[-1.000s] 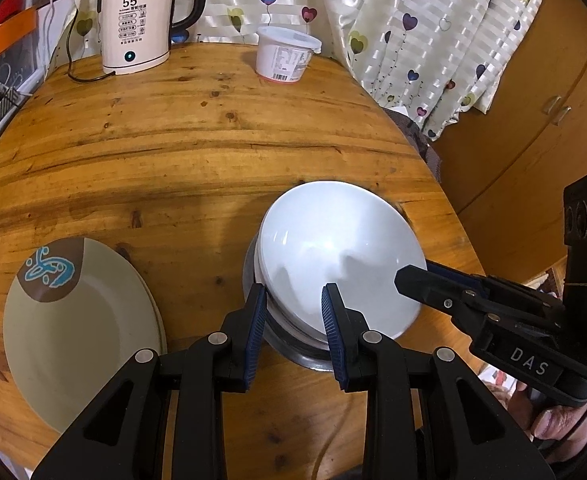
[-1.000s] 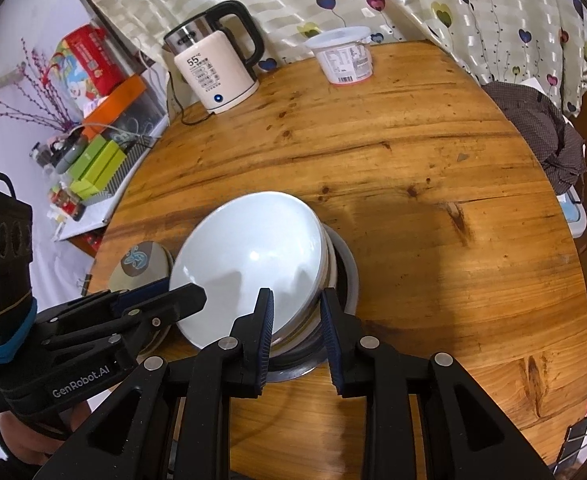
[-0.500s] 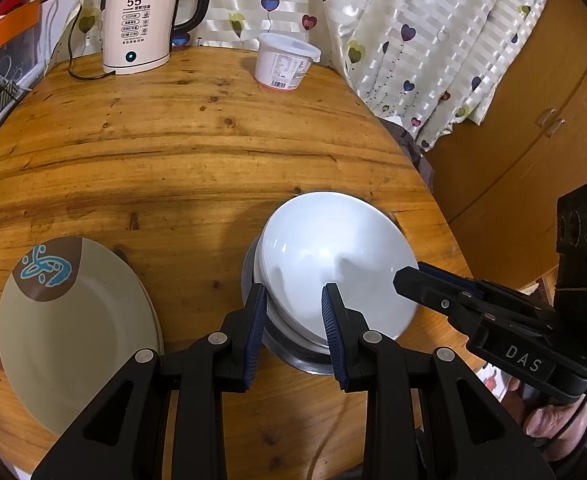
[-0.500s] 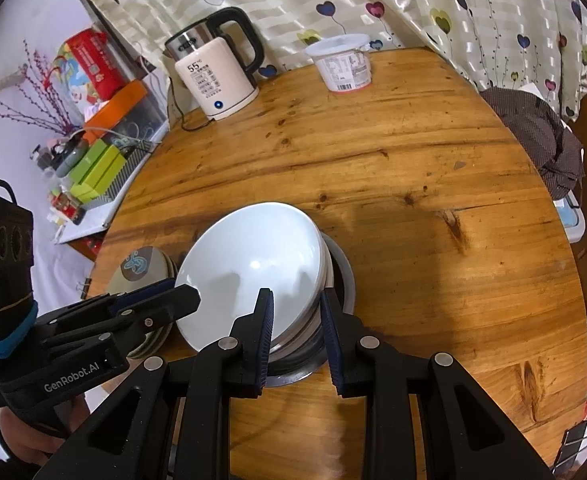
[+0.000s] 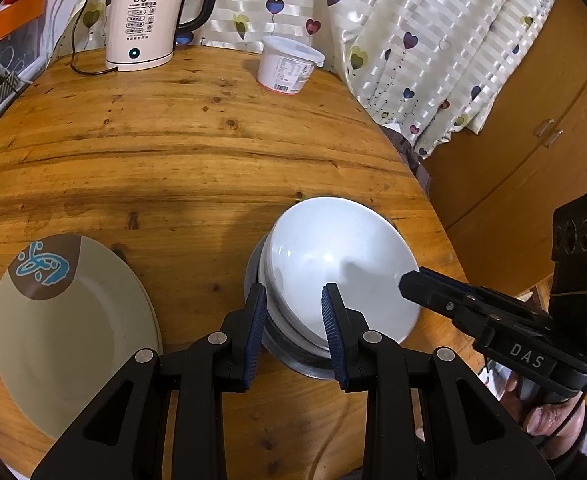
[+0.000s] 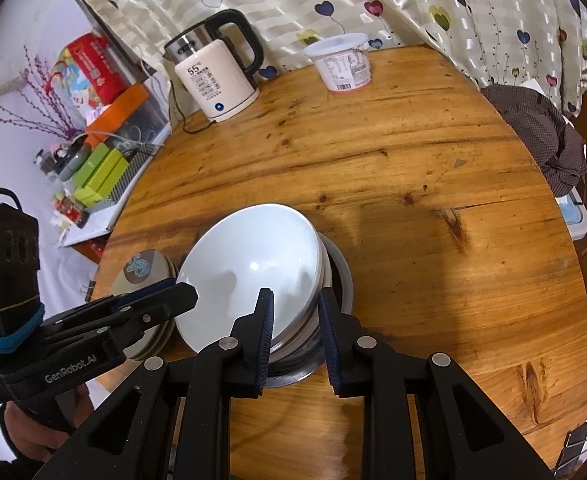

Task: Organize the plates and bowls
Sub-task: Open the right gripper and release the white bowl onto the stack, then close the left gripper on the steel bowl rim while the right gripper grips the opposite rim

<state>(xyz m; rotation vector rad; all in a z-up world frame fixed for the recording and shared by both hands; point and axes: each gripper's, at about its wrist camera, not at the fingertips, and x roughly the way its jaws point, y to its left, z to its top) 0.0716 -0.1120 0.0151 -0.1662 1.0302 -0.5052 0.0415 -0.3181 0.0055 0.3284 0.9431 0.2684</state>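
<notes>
A stack of white bowls (image 5: pixel 333 256) (image 6: pixel 253 264) sits nested in a metal bowl (image 5: pixel 293 356) (image 6: pixel 343 280) on the round wooden table (image 5: pixel 173 152). My left gripper (image 5: pixel 293 300) is shut on the stack's left rim, one finger inside the top bowl and one outside. My right gripper (image 6: pixel 295 304) is shut on the opposite rim in the same way. Each gripper also shows in the other's view: the right gripper (image 5: pixel 409 280) and the left gripper (image 6: pixel 187 294). A beige plate (image 5: pixel 73 332) (image 6: pixel 141 268) with a blue motif tops a small plate stack left of the bowls.
A cream electric kettle (image 5: pixel 145 20) (image 6: pixel 213 76) with its cord and a white lidded tub (image 5: pixel 287 64) (image 6: pixel 343 64) stand at the table's far edge. A heart-patterned curtain hangs behind. A wooden cabinet (image 5: pixel 533 140) is at the right, cluttered shelves (image 6: pixel 93 152) at the left.
The left gripper has tilted slightly. Both grippers keep their hold on the bowl stack, which stays where it was.
</notes>
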